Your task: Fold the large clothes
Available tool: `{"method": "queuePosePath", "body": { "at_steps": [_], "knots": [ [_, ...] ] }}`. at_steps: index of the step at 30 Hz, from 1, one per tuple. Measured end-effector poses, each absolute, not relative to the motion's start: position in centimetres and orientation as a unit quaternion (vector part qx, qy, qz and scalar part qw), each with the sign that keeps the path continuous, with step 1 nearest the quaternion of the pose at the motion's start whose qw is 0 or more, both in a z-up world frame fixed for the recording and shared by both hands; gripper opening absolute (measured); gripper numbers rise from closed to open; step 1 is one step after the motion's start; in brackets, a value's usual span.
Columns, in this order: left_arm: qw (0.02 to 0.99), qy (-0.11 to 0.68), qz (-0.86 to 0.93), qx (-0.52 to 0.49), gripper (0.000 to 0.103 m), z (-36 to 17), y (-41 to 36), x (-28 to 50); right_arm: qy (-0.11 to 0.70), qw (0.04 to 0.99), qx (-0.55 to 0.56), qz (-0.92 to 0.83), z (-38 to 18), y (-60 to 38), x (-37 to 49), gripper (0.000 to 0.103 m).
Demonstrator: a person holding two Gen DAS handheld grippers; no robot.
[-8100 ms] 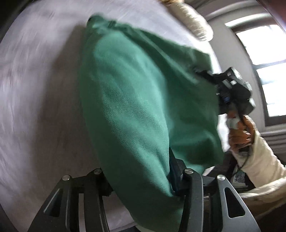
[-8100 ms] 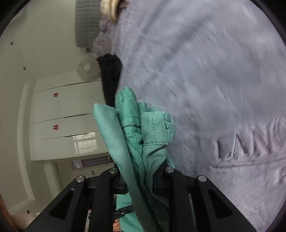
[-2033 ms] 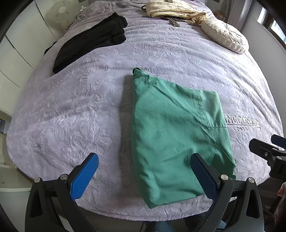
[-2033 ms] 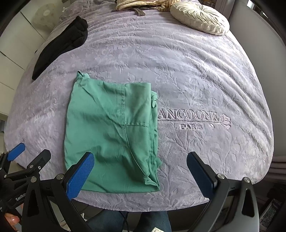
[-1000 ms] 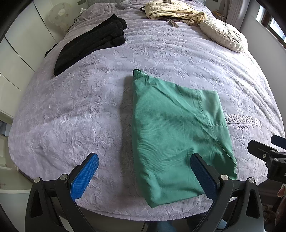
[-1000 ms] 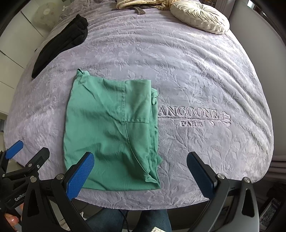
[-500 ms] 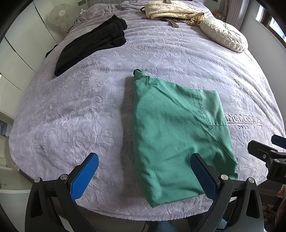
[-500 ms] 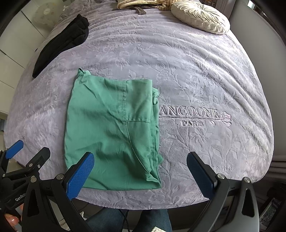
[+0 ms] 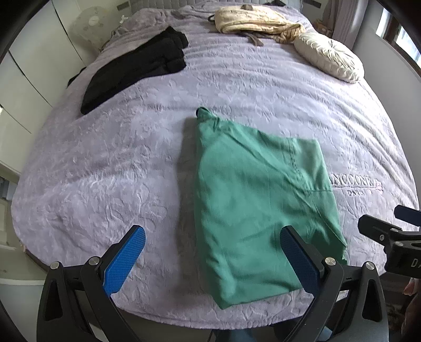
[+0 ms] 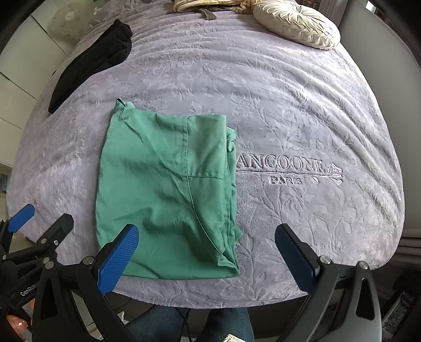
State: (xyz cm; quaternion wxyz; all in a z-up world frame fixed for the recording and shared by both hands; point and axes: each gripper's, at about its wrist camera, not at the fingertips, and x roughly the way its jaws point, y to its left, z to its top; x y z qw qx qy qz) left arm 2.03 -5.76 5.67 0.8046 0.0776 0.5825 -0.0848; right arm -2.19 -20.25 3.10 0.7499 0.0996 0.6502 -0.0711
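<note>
A green garment (image 9: 257, 197) lies folded into a flat rectangle on the lilac bedspread (image 9: 118, 163), near the bed's front edge; it also shows in the right wrist view (image 10: 168, 189). My left gripper (image 9: 210, 252) is open and empty, held above the front edge with its blue pads (image 9: 123, 257) wide apart. My right gripper (image 10: 208, 252) is open and empty too, above the garment's lower right corner. Each gripper shows at the edge of the other's view.
A black garment (image 9: 136, 65) lies at the far left of the bed. A beige garment (image 9: 252, 21) and a round cream cushion (image 9: 329, 55) lie at the far end. White cabinets (image 9: 23, 79) stand left of the bed. The bedspread (image 10: 289, 110) carries embroidered lettering (image 10: 284, 168).
Since eight seconds ago both grippers let go of the green garment, which now lies folded on the bed. Over the last second the views barely shift.
</note>
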Motion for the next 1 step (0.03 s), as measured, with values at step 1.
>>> {"method": "queuePosePath", "body": {
  "at_steps": [1],
  "knots": [
    [0.804, 0.582, -0.086, 0.079, 0.102, 5.66, -5.85, 2.04, 0.651, 0.750, 0.100, -0.071, 3.07, -20.28, -2.18, 0.103]
  ]
}}
